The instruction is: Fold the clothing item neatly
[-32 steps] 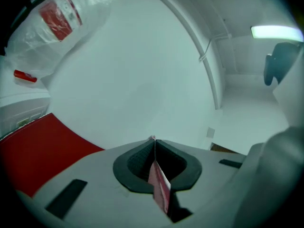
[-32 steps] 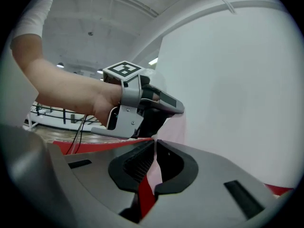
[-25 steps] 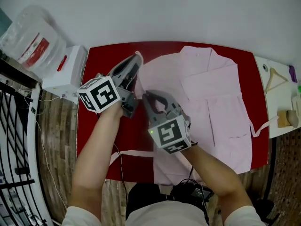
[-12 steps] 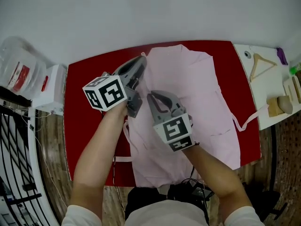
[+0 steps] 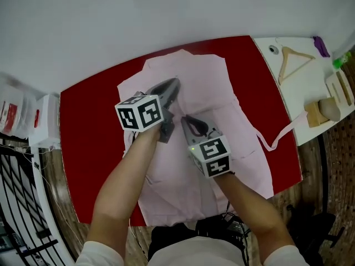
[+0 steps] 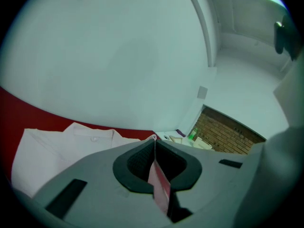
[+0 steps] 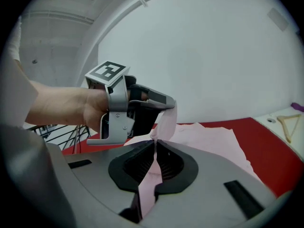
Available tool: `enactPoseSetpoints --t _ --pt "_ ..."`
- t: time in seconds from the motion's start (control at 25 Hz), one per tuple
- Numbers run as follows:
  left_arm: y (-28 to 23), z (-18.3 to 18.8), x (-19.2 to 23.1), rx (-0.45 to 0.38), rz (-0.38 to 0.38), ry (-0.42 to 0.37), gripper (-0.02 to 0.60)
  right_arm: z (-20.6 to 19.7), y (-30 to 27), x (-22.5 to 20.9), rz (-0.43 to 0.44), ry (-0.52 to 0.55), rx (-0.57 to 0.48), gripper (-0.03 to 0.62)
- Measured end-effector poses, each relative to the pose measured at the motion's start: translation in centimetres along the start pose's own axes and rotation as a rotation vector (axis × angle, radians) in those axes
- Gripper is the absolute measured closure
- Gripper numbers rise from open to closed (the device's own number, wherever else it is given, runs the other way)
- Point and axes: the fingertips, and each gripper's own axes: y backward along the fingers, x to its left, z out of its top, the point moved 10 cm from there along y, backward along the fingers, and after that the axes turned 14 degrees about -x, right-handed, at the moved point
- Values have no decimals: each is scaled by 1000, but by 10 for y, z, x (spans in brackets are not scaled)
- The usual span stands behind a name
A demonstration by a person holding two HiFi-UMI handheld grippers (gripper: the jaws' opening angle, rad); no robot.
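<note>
Across the flat red table (image 5: 89,143), spread soft and creased: pale-pink garment (image 5: 205,85), collar toward twelve o'clock, tie trailing to three. Above its middle, hard grey left gripper (image 6: 154,142) and right gripper (image 7: 155,144), each pinched shut on a thin pink fold. Carried inward from the nine o'clock edge since a second ago.

pink garment (image 5: 238,132) near hem hidden behind forearms (image 5: 125,187); white side table (image 5: 294,104) cut off at right edge
</note>
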Motion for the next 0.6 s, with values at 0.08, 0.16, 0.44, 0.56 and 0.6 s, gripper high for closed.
enactPoseSetpoints --t 0.08,0.16,0.44,0.56,0.6 --pt "-12 -17 -2 31 3 3 566 -13 6 -14 -32 -36 23 568" --pt "-23 -31 -4 59 0 4 566 -25 11 -25 -58 -54 41 568" --pt "-50 -64 -12 126 -8 -10 566 -51 20 -48 -111 -97 68 568" --pt "-60 -73 -18 144 -19 -22 566 -56 24 -53 -131 -125 74 568" --pt "-63 -77 -20 153 -34 -26 566 -59 25 -56 -140 -136 78 568"
